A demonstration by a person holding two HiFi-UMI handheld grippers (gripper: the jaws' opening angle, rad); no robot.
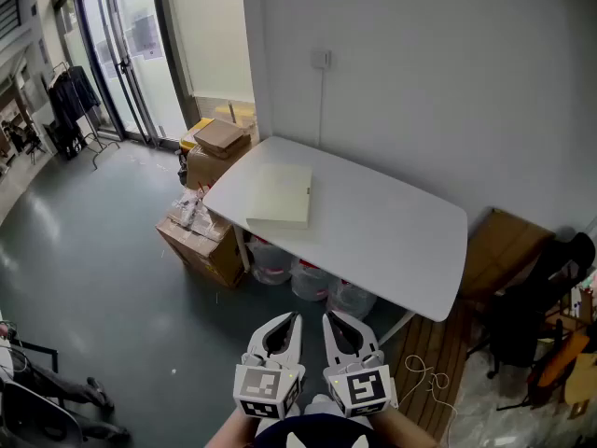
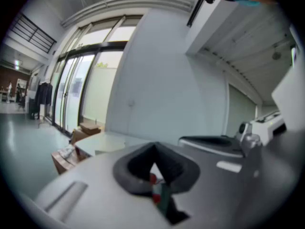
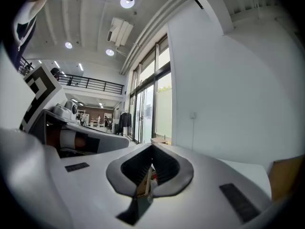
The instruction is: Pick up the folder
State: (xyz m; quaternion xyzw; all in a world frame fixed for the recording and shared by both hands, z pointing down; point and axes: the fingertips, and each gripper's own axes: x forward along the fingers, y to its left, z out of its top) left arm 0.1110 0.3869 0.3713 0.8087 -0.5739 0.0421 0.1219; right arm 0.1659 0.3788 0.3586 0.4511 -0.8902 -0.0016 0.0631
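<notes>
The folder is laid flat on the table, well ahead of the left gripper and right gripper; both are pressed together, empty.

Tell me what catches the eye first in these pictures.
A pale cream flat folder lies at the far left end of the white rounded table. Nearest the camera, the left gripper and right gripper sit side by side, shut and empty, short of the table.
</notes>
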